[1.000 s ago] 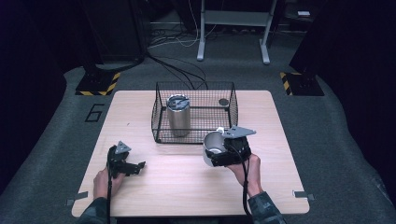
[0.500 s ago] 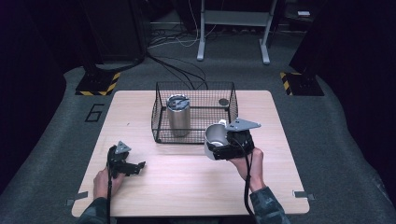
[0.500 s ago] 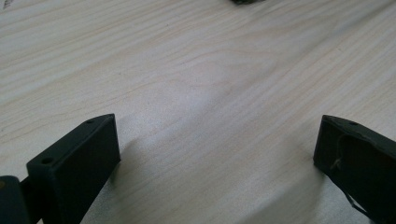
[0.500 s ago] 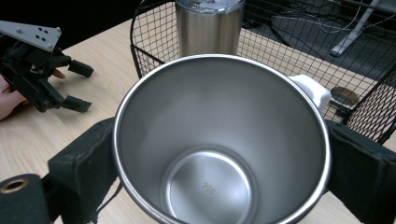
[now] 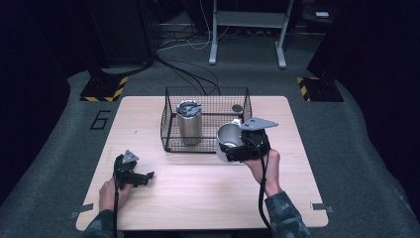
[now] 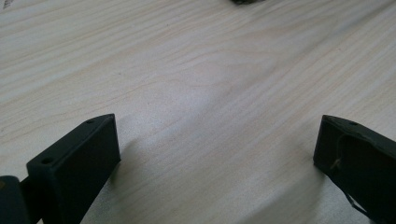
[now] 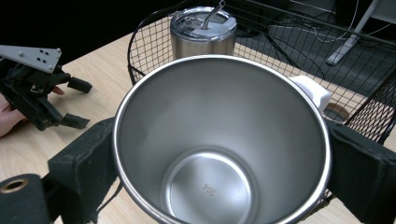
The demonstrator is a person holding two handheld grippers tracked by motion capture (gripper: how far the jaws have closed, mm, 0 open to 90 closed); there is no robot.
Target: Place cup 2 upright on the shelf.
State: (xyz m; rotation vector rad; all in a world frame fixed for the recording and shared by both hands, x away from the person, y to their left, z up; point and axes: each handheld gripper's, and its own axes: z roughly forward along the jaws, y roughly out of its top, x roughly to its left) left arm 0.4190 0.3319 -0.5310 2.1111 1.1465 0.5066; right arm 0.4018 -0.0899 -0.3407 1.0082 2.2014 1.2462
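**Steel cup held at the basket's edge**

Left hand-held gripper [image 5: 141,178] rests low over the pale wood-grain tabletop [image 5: 198,198], jaws spread wide, empty. In the black wire basket [image 5: 171,119] stands a lidded steel tumbler [image 5: 189,123]. Right hand-held gripper [image 5: 236,152] clamps a smooth, round, open steel cup [image 7: 219,149], empty inside, just outside the basket's front right corner.

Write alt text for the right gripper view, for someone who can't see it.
An empty steel cup, seen from above its open mouth, is clamped between the right gripper's two black jaws. Behind it, a lidded steel tumbler stands inside a black wire basket on a wooden table, with the left gripper resting at far left.
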